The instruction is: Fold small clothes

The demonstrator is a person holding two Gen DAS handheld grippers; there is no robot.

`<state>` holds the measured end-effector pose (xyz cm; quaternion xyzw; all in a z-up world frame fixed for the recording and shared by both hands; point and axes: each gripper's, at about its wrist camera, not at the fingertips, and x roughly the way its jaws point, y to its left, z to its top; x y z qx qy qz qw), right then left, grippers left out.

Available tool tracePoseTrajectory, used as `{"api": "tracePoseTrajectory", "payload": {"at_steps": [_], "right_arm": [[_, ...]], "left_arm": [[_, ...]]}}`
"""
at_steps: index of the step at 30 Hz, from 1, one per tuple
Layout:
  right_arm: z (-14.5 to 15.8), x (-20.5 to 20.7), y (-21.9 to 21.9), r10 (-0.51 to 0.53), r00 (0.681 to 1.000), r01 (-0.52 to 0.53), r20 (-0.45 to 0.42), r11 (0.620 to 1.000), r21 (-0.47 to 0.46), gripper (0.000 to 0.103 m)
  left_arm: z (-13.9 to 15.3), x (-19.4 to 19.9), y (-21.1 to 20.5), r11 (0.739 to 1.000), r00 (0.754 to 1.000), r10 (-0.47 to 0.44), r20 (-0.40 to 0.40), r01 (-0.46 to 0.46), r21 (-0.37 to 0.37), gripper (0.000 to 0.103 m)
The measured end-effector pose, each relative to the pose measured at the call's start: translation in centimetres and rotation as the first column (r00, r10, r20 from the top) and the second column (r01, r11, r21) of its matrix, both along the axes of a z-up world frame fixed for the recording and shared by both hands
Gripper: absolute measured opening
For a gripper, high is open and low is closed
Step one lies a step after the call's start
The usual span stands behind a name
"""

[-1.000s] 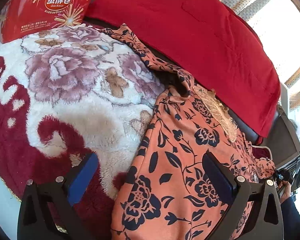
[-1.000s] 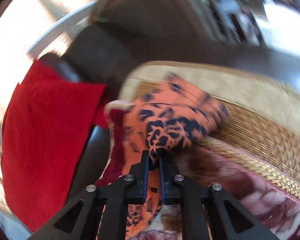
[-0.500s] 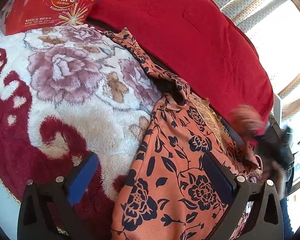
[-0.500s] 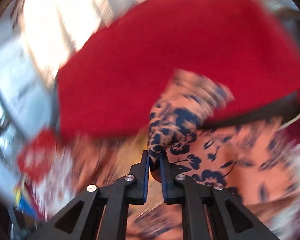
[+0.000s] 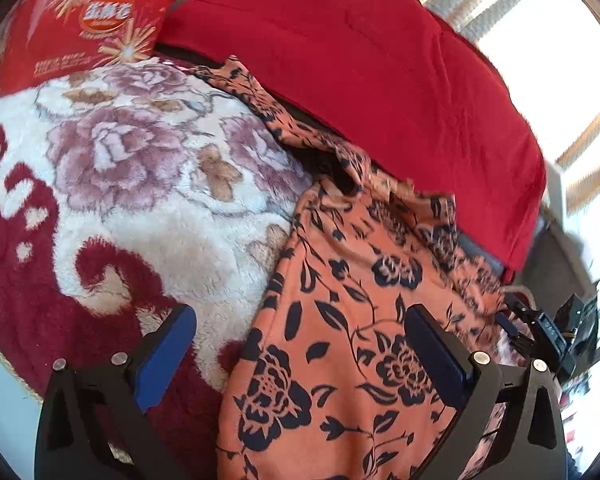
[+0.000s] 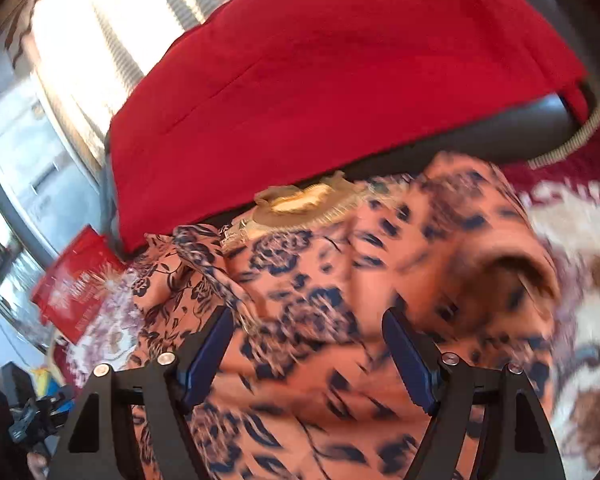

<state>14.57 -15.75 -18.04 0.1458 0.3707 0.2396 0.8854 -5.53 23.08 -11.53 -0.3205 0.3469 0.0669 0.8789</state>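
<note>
An orange garment with dark blue flowers (image 5: 340,320) lies on a plush floral blanket (image 5: 140,184); one sleeve stretches up-left along the red cushion. My left gripper (image 5: 300,344) is open and empty, just above the garment's left edge. My right gripper (image 6: 308,344) is open and empty over the garment (image 6: 320,288), whose tan lace collar (image 6: 300,204) lies beyond the fingertips; the right sleeve lies folded onto the body at right. The right gripper also shows at the left wrist view's right edge (image 5: 540,328).
A red cushion (image 5: 360,72) runs along the back behind the garment. A red egg-roll bag (image 5: 84,20) sits at the blanket's far left corner, also in the right wrist view (image 6: 76,292). Bright curtained windows lie behind.
My right gripper carried the sleeve it held across onto the garment, then opened and let it go. My left gripper stayed open in place.
</note>
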Motion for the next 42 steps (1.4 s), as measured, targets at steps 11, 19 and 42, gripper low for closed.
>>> {"api": "tracePoseTrajectory", "payload": {"at_steps": [11, 19, 42], "right_arm": [[-2.5, -3.0, -1.8, 0.000, 1.000, -0.001, 0.029, 0.999, 0.038, 0.082], [-2.7, -3.0, -3.0, 0.008, 0.999, -0.012, 0.042, 0.994, 0.109, 0.082], [-2.8, -3.3, -3.6, 0.010, 0.999, -0.017, 0.051, 0.991, 0.136, 0.082]], "left_arm": [[6.4, 10.8, -7.1, 0.979, 0.981, -0.190, 0.026, 0.192, -0.071, 0.103], [0.3, 21.8, -6.2, 0.946, 0.969, -0.157, -0.189, 0.092, -0.312, 0.102], [-3.1, 24.6, -5.9, 0.978, 0.934, -0.103, -0.343, 0.158, 0.136, 0.006]]}}
